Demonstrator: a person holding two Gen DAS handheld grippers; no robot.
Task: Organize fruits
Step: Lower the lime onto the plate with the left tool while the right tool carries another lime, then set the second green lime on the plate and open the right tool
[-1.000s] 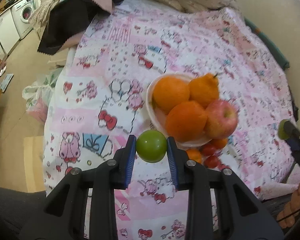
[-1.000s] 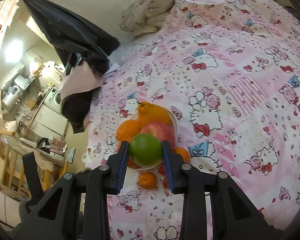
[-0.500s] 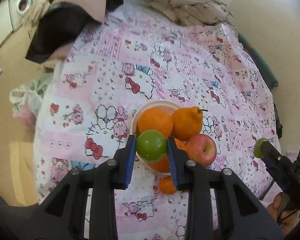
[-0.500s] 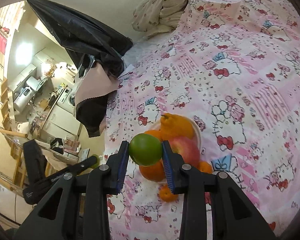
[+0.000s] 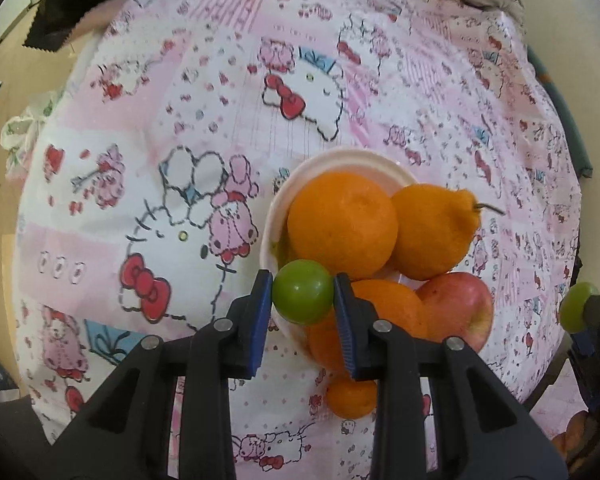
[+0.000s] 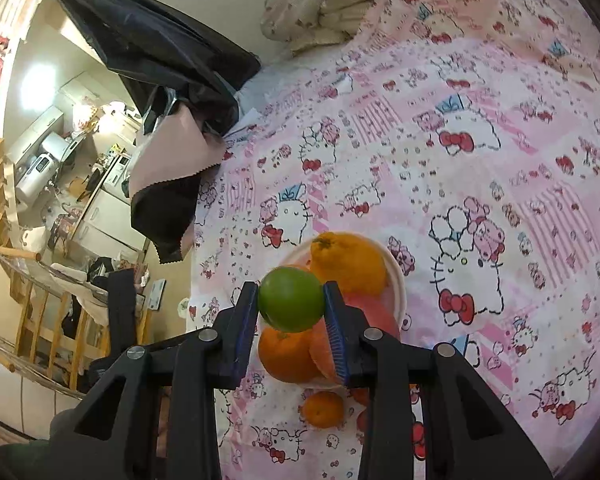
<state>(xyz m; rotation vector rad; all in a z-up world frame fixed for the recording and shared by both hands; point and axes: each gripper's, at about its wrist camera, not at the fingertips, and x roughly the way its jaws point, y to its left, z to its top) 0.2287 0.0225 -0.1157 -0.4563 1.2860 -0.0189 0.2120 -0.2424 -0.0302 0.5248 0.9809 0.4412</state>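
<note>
While both my grippers clamp green fruit, left gripper (image 5: 303, 298) has dropped closer: its lime (image 5: 302, 297) now hangs over the bowl (image 5: 274, 216) rim, ready to place. Right gripper (image 6: 291, 299) holds its lime (image 6: 291, 298) above the pile. Beyond, oranges (image 5: 342, 224) hide the bowl's floor; free space unclear.

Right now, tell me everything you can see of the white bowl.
The white bowl is round, smooth and matte, perhaps plastic or foam, sitting upright on the pink cartoon-print bedspread. It is heaped above its rim with three oranges and a red apple. A small orange lies on the spread beside it. Neither gripper touches it.
</note>
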